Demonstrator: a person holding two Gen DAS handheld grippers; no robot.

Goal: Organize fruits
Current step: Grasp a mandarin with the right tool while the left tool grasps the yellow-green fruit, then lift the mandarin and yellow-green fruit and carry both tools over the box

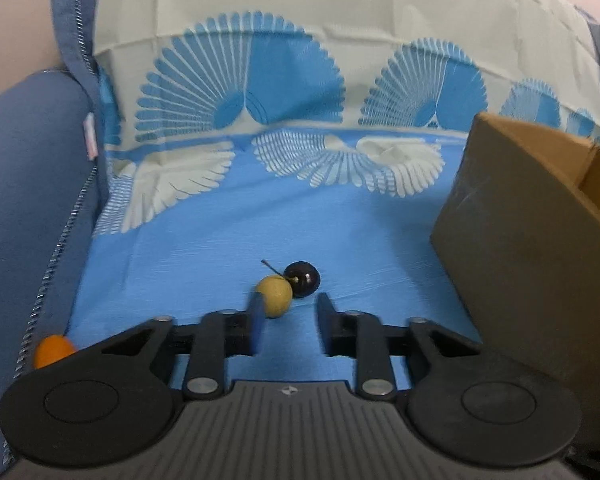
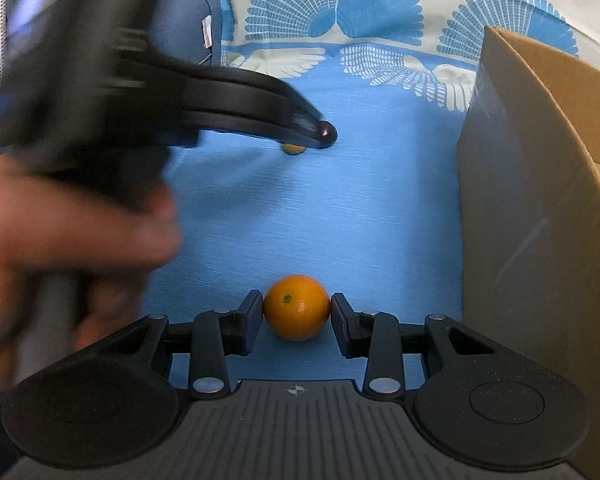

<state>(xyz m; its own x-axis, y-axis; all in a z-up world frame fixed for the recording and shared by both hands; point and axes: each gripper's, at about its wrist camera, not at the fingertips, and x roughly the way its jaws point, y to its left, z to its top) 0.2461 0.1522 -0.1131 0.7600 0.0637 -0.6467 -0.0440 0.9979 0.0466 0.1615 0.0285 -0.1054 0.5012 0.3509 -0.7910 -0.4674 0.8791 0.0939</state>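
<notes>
In the left wrist view my left gripper (image 1: 288,300) is open low over the blue cloth. A small yellow fruit (image 1: 276,295) lies against its left finger, and a dark cherry (image 1: 302,274) with a stem touches the yellow fruit just beyond. In the right wrist view my right gripper (image 2: 297,307) has both pads against an orange (image 2: 297,307) that rests on the cloth. The left gripper (image 2: 300,132) shows there too, blurred, over the cherry (image 2: 327,133) and the yellow fruit (image 2: 293,149).
An open cardboard box (image 1: 524,220) stands on the right, also seen in the right wrist view (image 2: 540,184). A blue sofa arm (image 1: 28,200) borders the left. A patterned cloth (image 1: 260,80) covers the backrest. The orange (image 1: 52,350) peeks in at lower left.
</notes>
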